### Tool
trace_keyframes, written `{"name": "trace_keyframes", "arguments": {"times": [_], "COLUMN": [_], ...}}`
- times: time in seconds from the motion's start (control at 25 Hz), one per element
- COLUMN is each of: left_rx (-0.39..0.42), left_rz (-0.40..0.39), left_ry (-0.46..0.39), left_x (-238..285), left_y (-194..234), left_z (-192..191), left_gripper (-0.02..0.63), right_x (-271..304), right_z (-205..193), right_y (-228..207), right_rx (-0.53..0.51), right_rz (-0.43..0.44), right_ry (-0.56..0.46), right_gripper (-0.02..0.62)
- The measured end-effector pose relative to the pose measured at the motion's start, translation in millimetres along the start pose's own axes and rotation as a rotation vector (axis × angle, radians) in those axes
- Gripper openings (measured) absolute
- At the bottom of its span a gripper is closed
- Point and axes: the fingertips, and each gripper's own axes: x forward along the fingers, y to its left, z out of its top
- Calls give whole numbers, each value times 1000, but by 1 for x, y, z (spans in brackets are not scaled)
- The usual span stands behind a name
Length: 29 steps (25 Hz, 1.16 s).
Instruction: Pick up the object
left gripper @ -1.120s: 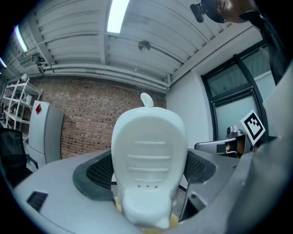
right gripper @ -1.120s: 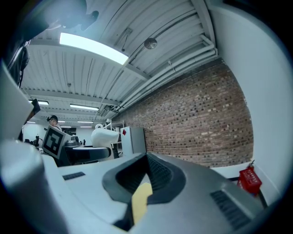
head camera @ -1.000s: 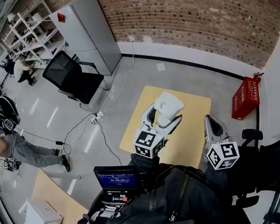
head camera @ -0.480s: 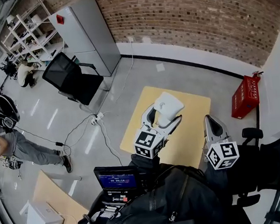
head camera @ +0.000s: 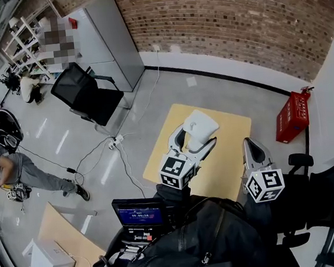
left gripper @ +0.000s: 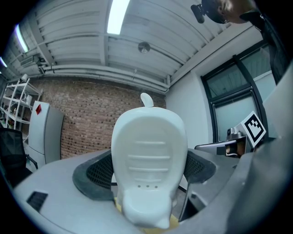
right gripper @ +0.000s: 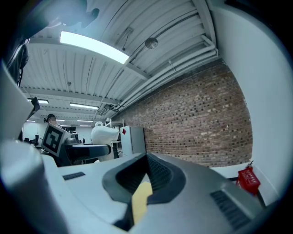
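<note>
A white moulded plastic object (head camera: 201,124) with shallow ribs and small holes is clamped between the jaws of my left gripper (head camera: 194,135), lifted above the yellow table (head camera: 231,153). In the left gripper view the white object (left gripper: 149,160) fills the middle, standing upright between the two dark pads (left gripper: 95,172) of the left gripper (left gripper: 149,176). My right gripper (head camera: 250,144) hovers over the table's right edge, jaws together with nothing in them. In the right gripper view its jaws (right gripper: 145,180) meet, with only a sliver of yellow table showing, and the white object (right gripper: 104,134) appears at the left.
A red crate (head camera: 293,116) stands on the floor at the right by the white wall. A black office chair (head camera: 88,93) and a grey cabinet (head camera: 107,41) are at the back left. Cables (head camera: 117,142) trail over the floor. A device with a blue screen (head camera: 138,213) sits close below.
Both grippers and the white object stay where they were. Only the person at the far left on the floor has shifted a little.
</note>
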Motion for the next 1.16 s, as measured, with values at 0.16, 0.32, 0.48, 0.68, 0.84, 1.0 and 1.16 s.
{"name": "trace_keyframes", "arguments": {"times": [0.16, 0.32, 0.48, 0.68, 0.84, 1.0, 1.16], "left_rx": [-12, -6, -11, -9, -9, -11, -13], "left_rz": [-4, -7, -8, -9, -11, -13, -18], "left_ry": [5, 2, 6, 14, 15, 17, 17], "left_x": [1, 2, 3, 5, 7, 9, 10], "left_y": [-1, -1, 0, 3, 5, 5, 5], "left_z": [0, -1, -4, -8, -8, -9, -10], "left_gripper": [449, 449, 449, 449, 449, 449, 449], "right_x": [0, -1, 0, 2, 4, 6, 7], "right_z": [2, 1, -2, -2, -2, -3, -3], "right_y": [-1, -2, -3, -5, -5, -5, -3], "right_rx": [-2, -5, -2, 2, 3, 2, -9], "right_rz": [-6, -9, -11, -23, -20, -17, -3], "right_ry": [-4, -4, 1, 1, 2, 6, 8], "right_gripper": [5, 5, 5, 5, 5, 5, 5]}}
